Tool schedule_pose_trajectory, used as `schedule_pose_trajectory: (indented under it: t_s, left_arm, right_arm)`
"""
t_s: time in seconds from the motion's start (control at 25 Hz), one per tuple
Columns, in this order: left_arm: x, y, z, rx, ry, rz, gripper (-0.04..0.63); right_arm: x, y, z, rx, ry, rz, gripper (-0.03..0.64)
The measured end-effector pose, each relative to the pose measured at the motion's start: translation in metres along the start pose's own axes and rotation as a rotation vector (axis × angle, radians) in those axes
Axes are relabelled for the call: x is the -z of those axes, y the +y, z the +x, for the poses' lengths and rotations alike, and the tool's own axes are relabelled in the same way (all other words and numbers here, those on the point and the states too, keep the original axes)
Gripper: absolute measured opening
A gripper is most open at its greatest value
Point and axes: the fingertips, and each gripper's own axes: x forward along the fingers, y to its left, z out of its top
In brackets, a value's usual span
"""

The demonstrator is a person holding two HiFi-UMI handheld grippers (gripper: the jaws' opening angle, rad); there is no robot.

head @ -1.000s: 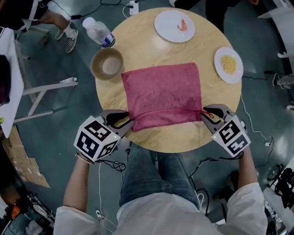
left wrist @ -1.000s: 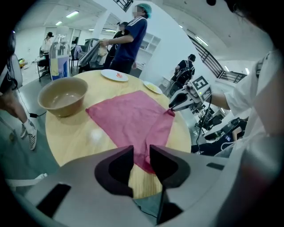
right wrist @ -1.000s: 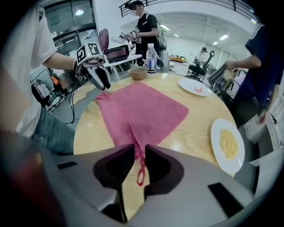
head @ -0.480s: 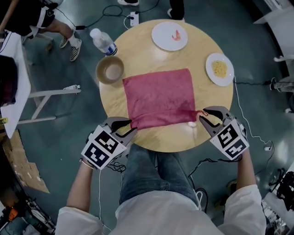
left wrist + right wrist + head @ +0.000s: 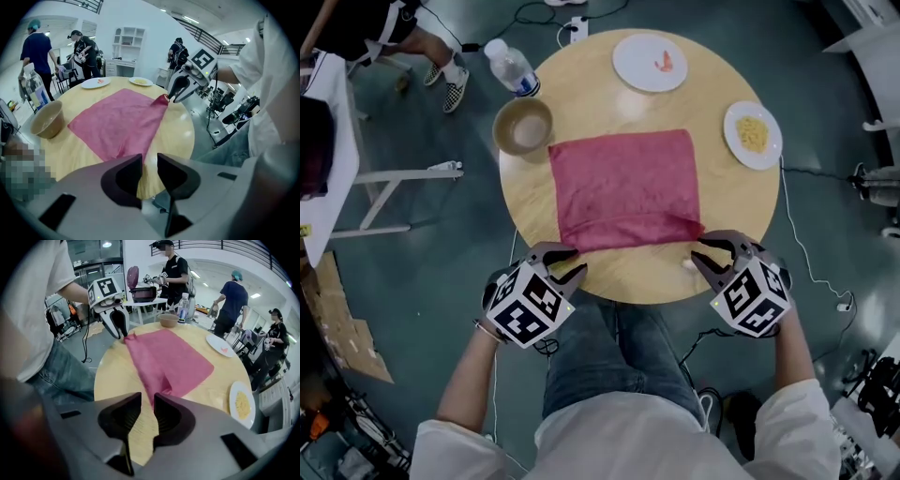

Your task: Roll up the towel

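Note:
A pink towel (image 5: pixel 623 187) lies spread on the round wooden table (image 5: pixel 628 277), its near edge turned over into a narrow fold. My left gripper (image 5: pixel 565 262) pinches the near left corner; in the right gripper view it (image 5: pixel 119 331) stands at that corner. My right gripper (image 5: pixel 705 253) pinches the near right corner, and the left gripper view shows it (image 5: pixel 176 91) with the towel's tip in its jaws. In each gripper's own view the towel (image 5: pixel 122 122) (image 5: pixel 168 359) tapers down to nearly closed jaws.
Behind the towel stand a tan bowl (image 5: pixel 522 127) and a water bottle (image 5: pixel 511 67) at the left. A white plate with red food (image 5: pixel 651 62) and one with yellow food (image 5: pixel 753 134) sit further right. People stand beyond the table.
Both grippers have rolled and shifted along the table's near edge with the corners still in them. The loose flap at the towel's near edge now lies as a tighter, narrower fold.

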Motion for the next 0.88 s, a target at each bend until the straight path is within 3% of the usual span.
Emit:
schedule_pose_trajectory:
  t_s: [0.4,0.64,0.88]
  left_arm:
    - [0.004,0.005,0.015,-0.06,0.002,0.034,0.097]
    - [0.007,0.009,0.013,-0.078,0.008,0.019,0.095]
    - [0.013,0.015,0.014,-0.096,0.032,0.056,0.094]
  right_arm:
    - [0.004,-0.008,-0.007,0.05,0.016,-0.052,0.091]
    - [-0.012,0.003,-0.001,-0.01,-0.002,-0.083,0.091]
    - [-0.008,0.006,0.02,-0.031,0.027,-0.102,0.091]
